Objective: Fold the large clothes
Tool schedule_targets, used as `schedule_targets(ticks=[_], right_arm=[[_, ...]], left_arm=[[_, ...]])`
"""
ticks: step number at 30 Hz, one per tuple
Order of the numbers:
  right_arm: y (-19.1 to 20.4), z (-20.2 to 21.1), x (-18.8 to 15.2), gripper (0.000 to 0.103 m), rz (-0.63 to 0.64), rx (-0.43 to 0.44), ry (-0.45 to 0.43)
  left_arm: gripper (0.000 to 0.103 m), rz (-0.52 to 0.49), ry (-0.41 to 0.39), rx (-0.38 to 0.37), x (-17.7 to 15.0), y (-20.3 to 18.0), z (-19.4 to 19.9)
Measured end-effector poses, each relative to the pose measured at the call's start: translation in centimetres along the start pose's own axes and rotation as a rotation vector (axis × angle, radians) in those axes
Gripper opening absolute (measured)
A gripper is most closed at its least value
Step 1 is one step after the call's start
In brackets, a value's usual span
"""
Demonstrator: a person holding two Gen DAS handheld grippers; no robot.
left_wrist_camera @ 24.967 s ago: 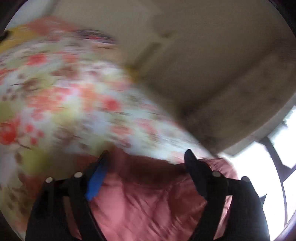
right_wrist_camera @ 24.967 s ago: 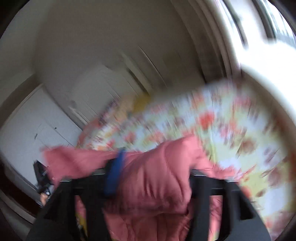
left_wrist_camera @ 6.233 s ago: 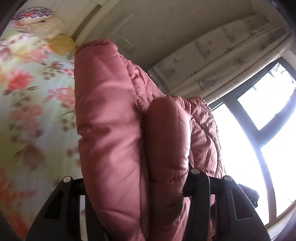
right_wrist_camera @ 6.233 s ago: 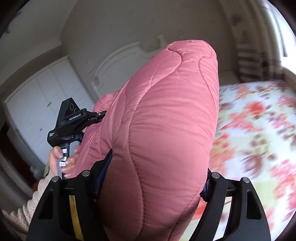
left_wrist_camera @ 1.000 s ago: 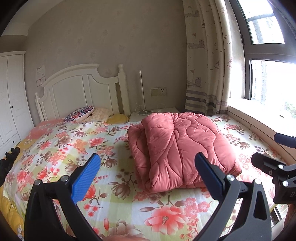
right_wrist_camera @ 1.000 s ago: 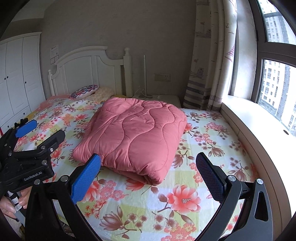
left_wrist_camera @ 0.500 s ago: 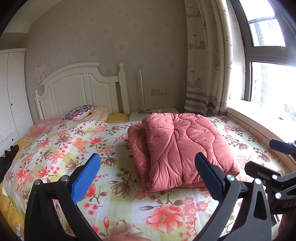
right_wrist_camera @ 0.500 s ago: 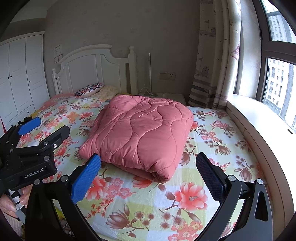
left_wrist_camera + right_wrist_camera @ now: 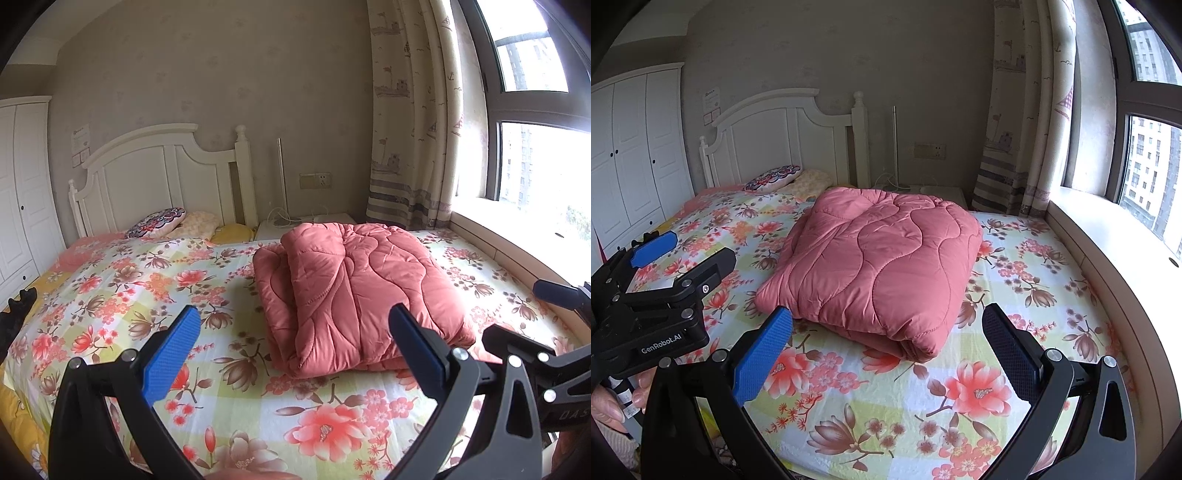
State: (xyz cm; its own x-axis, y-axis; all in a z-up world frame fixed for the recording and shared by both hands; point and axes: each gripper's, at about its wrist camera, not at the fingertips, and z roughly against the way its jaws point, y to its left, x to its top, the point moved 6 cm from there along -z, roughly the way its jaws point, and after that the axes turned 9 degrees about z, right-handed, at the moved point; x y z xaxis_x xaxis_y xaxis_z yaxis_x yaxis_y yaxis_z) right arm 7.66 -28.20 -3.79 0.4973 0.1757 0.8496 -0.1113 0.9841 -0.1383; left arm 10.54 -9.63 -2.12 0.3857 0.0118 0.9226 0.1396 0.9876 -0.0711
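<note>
The folded pink quilt (image 9: 875, 266) lies on the floral bed (image 9: 1015, 332), its rounded fold edge nearest; bare sheet lies open around the quilt. Left gripper (image 9: 295, 354) and right gripper (image 9: 886, 350) hover near that edge, both spread wide, holding nothing

Pink quilt (image 9: 879, 266), floral sheet (image 9: 1027, 280)

The pink quilt (image 9: 875, 266), earlier clamped by both grippers, now lies folded and released on the bed (image 9: 1015, 280).

Quilt (image 9: 875, 266) hiding its own underside folds, hand (image 9: 613, 402) getting cropped at lower left, wall notice (image 9: 711, 100) printing too small to read.
</note>
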Motion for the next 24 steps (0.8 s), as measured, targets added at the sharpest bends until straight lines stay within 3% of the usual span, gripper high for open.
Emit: schedule_targets(ticks=[24], right_arm=[[0.15, 0.12, -0.52, 0.099, -0.007, 0.016, -0.002]], left_arm=[[0.101, -0.011, -0.014, 0.005, -0.51, -0.18, 0.63]])
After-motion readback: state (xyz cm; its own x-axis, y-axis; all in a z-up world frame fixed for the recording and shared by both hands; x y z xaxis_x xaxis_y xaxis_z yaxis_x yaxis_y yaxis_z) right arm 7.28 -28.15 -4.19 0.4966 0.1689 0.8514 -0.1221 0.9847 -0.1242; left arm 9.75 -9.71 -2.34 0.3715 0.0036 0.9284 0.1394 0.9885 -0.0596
